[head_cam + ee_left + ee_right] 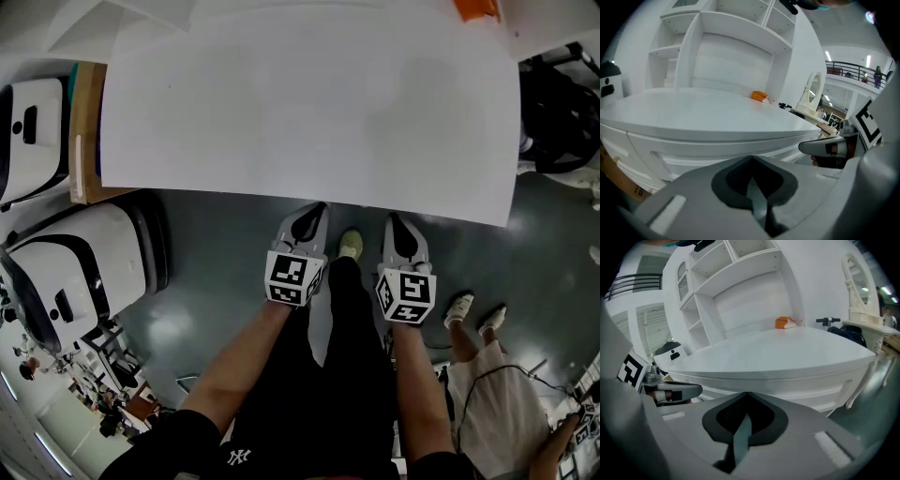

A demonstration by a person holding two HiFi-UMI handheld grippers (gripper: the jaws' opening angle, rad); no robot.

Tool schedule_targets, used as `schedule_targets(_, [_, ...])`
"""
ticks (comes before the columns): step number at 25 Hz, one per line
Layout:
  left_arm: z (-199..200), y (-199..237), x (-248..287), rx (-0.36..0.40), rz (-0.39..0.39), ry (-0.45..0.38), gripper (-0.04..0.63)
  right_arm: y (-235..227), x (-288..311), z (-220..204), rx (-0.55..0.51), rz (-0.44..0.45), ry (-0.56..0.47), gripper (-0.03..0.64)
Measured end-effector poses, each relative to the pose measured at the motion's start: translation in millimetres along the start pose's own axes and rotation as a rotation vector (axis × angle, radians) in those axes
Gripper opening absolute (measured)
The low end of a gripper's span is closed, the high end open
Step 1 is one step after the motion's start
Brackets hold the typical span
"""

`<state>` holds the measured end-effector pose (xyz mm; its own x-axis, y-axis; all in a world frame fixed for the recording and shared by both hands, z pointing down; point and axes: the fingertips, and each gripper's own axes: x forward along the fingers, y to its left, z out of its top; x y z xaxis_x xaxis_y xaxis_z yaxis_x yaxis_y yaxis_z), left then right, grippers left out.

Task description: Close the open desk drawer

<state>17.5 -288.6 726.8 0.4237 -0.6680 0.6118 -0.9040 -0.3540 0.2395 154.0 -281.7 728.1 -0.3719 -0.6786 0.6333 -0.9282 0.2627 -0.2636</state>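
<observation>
The white desk top (309, 103) fills the upper head view. Its drawer front (693, 157) shows just under the top's edge in the left gripper view, and the drawer front (825, 391) in the right gripper view too; from above, no drawer sticks out past the edge. My left gripper (311, 210) is shut and empty, tips at the desk's front edge. Beside it my right gripper (393, 219) is also shut and empty. Each gripper view shows its own tips, left (751, 159) and right (746, 394), meeting short of the drawer front.
An orange object (785, 323) lies at the back of the desk under white shelves (731, 47). White machines (84, 262) and a cardboard box (84, 131) stand at the left. Another person's feet (473, 311) are on the grey floor at the right. A mirror stand (862, 287) is at the far right.
</observation>
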Motion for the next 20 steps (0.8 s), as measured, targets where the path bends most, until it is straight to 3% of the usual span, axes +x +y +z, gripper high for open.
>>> schedule_targets(20, [59.2,-60.4,-134.2,0.068,-0.171,-0.099,0.002,85.5,-127.0,27.1,0.071,-0.041,-0.155,0.025])
